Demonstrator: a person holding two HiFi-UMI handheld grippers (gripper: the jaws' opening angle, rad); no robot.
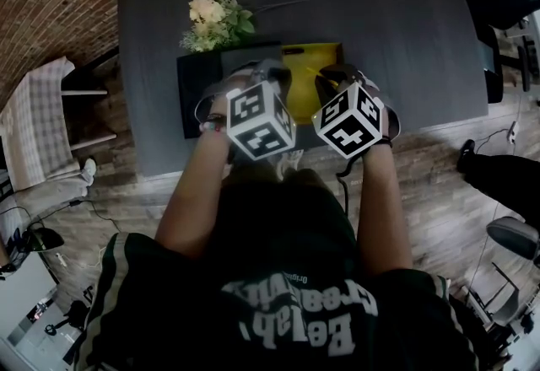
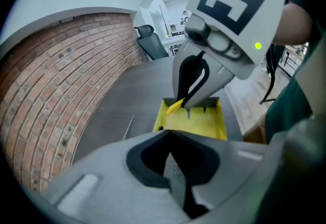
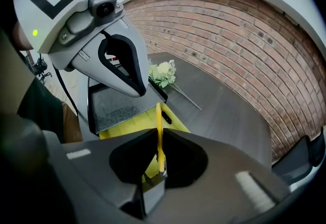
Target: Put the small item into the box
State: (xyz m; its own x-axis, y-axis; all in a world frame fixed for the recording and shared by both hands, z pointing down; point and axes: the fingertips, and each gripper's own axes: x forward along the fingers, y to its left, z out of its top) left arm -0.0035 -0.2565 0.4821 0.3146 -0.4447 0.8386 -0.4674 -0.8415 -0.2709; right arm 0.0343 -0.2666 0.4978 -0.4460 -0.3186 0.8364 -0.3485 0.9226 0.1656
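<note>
Over the box point(image 1: 321, 61) on the table point(image 1: 396, 24), both grippers point steeply down. From the head view their marker cubes and the person's hands cover the jaws and the near part of the box.

The right gripper point(image 3: 155, 174) is clamped on a thin yellow strip point(image 3: 158, 131), seen edge-on and standing up between the jaws. From the left gripper view its tip pokes out of those jaws above the box's far edge. Whether it is a flap of the box or a loose piece cannot be told.

The left gripper point(image 2: 175, 177) has its jaws together with nothing between them. Its tips hang over a black panel point(image 3: 114, 108) just beside the box; contact is not clear.

A small black item point(image 3: 165, 116) lies on the yellow inside of the box near one edge, too small to identify.

Flowers point(image 1: 215, 19) lie behind the panel, their stems partly cut off by it.
</note>
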